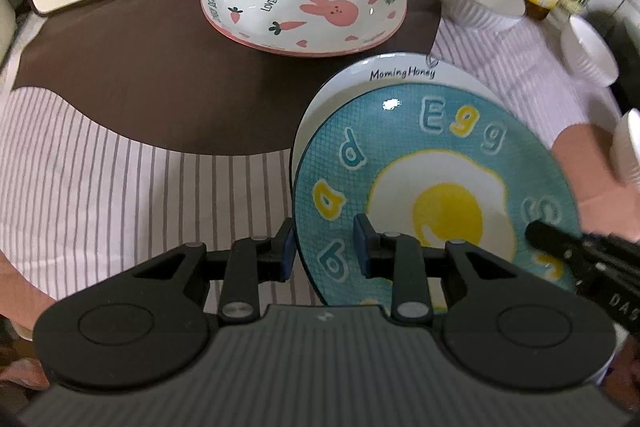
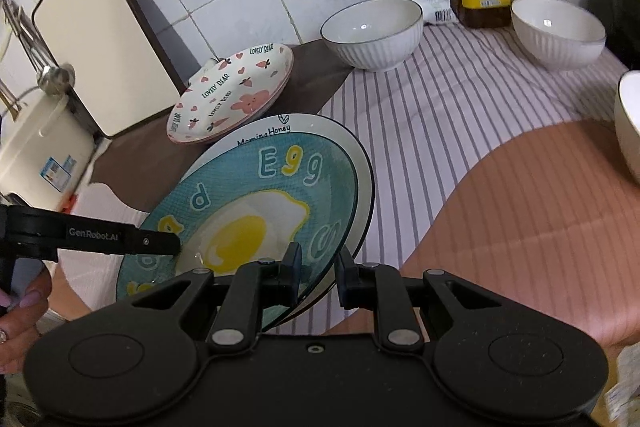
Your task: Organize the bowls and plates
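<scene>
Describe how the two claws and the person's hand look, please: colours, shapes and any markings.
Both claws, left claw and right claw, are matte black, with two short fingers on hinged links with silver pivot pins. The left one has blue pads, and its side reads "GenRobot.AI" in the right wrist view. The ribbed bodies are grey or black with round discs. The hand shows lilac nail polish. No cables or sleeves are visible.
</scene>
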`<state>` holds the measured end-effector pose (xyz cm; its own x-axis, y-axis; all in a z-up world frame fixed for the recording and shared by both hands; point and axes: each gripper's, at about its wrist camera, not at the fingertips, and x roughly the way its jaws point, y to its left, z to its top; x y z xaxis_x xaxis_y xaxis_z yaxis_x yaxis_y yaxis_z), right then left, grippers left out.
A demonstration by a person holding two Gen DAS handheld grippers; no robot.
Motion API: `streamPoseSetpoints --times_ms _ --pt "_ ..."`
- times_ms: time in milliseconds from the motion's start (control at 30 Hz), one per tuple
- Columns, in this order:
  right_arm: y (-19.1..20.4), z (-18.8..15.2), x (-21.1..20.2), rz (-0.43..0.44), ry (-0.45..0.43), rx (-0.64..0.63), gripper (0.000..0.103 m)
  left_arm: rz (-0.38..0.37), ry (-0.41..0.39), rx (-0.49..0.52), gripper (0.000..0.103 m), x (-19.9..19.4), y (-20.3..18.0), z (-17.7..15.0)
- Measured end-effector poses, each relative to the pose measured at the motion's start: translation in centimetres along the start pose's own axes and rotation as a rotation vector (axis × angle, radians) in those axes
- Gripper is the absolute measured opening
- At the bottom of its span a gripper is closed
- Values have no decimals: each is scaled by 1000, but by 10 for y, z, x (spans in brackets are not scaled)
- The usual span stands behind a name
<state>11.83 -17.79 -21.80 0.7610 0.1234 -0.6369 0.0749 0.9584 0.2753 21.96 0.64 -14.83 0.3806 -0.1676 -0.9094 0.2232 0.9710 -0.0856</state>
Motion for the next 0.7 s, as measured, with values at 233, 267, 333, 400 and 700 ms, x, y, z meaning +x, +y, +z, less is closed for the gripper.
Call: streamPoseSetpoints --times_ms 233,267,333,400,700 --pt "11 6 5 -68 -21 -99 23 101 -34 83 28 7 -18 -5" --pt "11 7 6 -71 -17 -108 23 110 -37 89 28 7 -20 -6" --pt "14 7 8 -88 -17 -142 25 122 -41 100 27 7 -22 -6" --pt "20 6 10 -114 -22 -182 27 135 -46 108 27 8 -23 -7" --pt "25 3 14 -150 -67 -249 30 160 -49 99 27 12 -24 -3"
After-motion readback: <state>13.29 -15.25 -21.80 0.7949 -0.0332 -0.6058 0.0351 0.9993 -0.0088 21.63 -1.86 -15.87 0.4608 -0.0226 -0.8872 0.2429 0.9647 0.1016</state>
